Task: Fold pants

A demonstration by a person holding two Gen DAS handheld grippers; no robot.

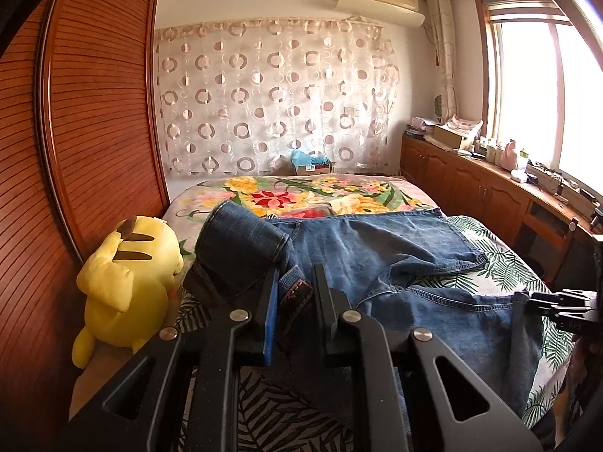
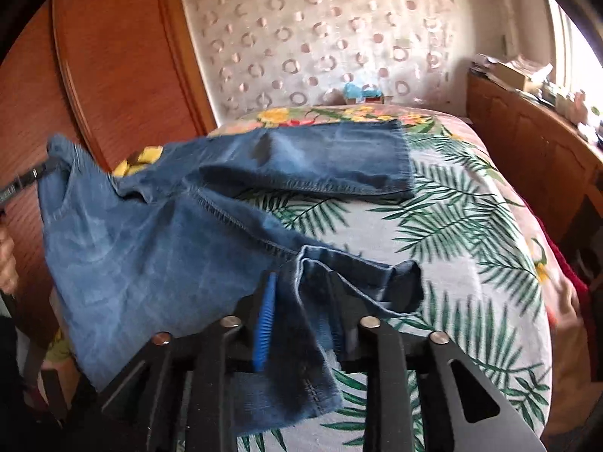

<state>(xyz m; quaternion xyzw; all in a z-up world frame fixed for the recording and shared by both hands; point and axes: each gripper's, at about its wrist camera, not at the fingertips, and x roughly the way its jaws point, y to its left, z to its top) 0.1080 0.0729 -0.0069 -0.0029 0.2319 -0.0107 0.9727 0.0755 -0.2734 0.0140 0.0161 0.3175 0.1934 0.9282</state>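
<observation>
A pair of blue jeans (image 1: 395, 263) lies spread across the bed, one leg (image 2: 324, 158) stretched toward the far side. My left gripper (image 1: 296, 293) is shut on the jeans' waistband, with denim bunched over its fingers. My right gripper (image 2: 301, 297) is shut on the hem of the other leg (image 2: 361, 282) and holds it a little above the bed. The right gripper also shows at the right edge of the left wrist view (image 1: 557, 307). The left gripper shows at the left edge of the right wrist view (image 2: 34, 177).
The bed (image 2: 471, 226) has a palm-leaf and floral cover. A yellow plush toy (image 1: 128, 282) sits at its left edge against a wooden wardrobe (image 1: 94, 113). A wooden cabinet (image 1: 490, 184) with clutter runs along the right under the window.
</observation>
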